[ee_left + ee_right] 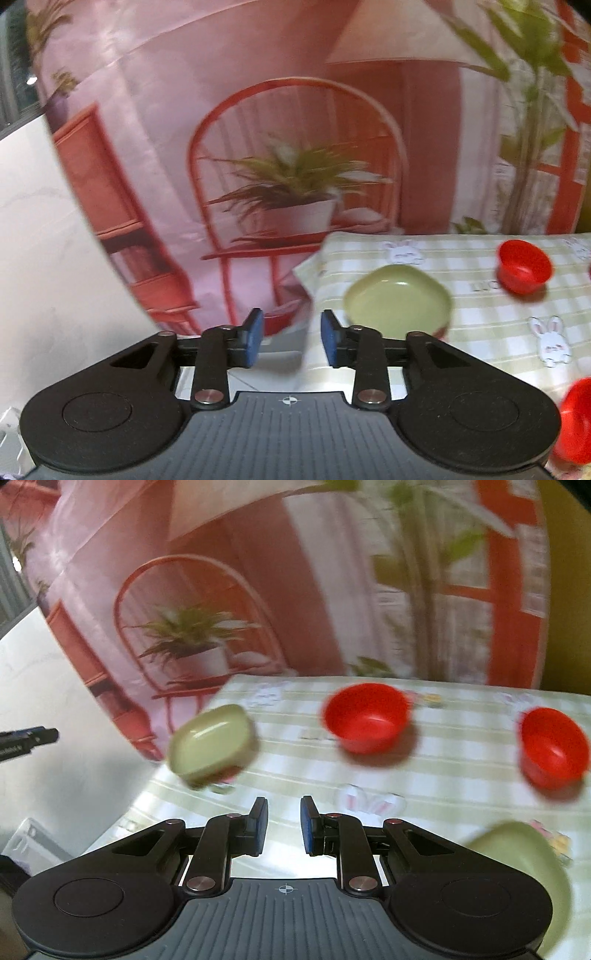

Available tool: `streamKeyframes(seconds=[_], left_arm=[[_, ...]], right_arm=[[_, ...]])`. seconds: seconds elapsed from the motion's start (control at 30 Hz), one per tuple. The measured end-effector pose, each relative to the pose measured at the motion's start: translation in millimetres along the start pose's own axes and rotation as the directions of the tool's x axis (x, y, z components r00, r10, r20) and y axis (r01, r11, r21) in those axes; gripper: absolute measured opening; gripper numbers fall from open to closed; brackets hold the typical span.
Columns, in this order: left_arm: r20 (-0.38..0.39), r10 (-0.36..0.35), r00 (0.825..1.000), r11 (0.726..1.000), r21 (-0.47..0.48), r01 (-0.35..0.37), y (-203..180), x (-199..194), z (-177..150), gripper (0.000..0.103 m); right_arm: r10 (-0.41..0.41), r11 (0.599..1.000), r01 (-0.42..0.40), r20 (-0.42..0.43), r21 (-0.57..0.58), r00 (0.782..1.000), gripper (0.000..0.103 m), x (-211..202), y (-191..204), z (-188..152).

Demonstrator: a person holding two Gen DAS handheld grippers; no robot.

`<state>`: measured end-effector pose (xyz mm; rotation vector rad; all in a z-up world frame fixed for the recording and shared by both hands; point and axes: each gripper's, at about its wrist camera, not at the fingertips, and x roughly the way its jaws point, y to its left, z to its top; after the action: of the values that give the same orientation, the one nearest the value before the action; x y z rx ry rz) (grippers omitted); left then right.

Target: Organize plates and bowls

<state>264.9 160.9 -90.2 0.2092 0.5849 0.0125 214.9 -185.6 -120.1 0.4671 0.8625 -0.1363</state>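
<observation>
Both tongs gape empty — left gripper (pixel 290 338), right gripper (pixel 283 825). The squarish pale-green plastic plate (pixel 397 304) sits near the corner of the checked rabbit-print tablecloth (pixel 480 332) — a clumsy nudge could tip it off.

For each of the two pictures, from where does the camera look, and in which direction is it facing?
Left wrist: sits on the left gripper, looks forward and down past the table's left corner; jaws apart, empty; green plate just right.
Right wrist: sits on the right gripper, looks down across the checked tablecloth; jaws narrowly apart, empty.
Shared: the same green plate, a red bowl, the pink backdrop.
</observation>
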Motion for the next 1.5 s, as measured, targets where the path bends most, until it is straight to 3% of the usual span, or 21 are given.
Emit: streamKeyframes(seconds=[0.23,0.4,0.57,0.87,1.03,1.3,1.33,1.4,1.47,1.5], left_arm=[[0.004,0.004,1.000,0.998,-0.056,-0.004,32.6,24.5,-2.0,0.041],[0.006,-0.046,0.999,0.992,-0.115,0.046,31.2,59.3,-5.5,0.041],[-0.020,-0.140,0.990,0.972,-0.195,0.133,18.1,108.9,-12.5,0.052],[-0.084,-0.231,0.969,0.957,-0.200,0.211,-16.9,181.8,-19.5,0.052],[-0.124,-0.270,0.955,0.943,-0.233,0.237,-25.9,204.1,-25.7,0.052],[-0.156,-0.280,0.947,0.943,-0.231,0.241,-36.6,218.1,-30.7,0.051],[-0.159,-0.280,0.947,0.943,-0.231,0.240,-37.1,219.1,-30.7,0.051],[-0.165,-0.282,0.945,0.942,-0.236,0.240,-38.3,220.6,-32.9,0.031],[-0.171,-0.277,0.945,0.943,-0.234,0.235,-39.5,220.5,-35.1,0.017],[-0.169,-0.267,0.949,0.947,-0.228,0.226,-40.2,219.4,-35.8,0.016]], right_arm=[[0.031,0.998,-0.032,-0.022,-0.051,0.999,0.019,59.3,58.1,40.5],[-0.001,0.998,-0.002,-0.045,-0.061,0.999,0.019,109.0,72.9,66.3],[-0.034,0.997,0.027,-0.099,-0.075,0.995,0.019,150.8,72.4,81.5],[-0.063,0.996,0.074,-0.192,0.051,0.979,0.020,205.1,36.4,90.8],[-0.074,0.996,0.082,-0.217,0.029,0.973,0.020,223.1,34.2,85.1],[-0.050,0.997,0.060,-0.238,0.038,0.970,0.020,239.4,38.5,76.0],[-0.048,0.997,0.060,-0.240,0.041,0.969,0.020,240.6,38.5,74.8],[-0.048,0.997,0.060,-0.246,0.043,0.968,0.020,241.9,39.0,72.3],[-0.049,0.996,0.064,-0.239,0.057,0.970,0.019,240.9,38.6,69.6],[-0.047,0.996,0.064,-0.236,0.062,0.971,0.016,240.0,38.4,68.3]])
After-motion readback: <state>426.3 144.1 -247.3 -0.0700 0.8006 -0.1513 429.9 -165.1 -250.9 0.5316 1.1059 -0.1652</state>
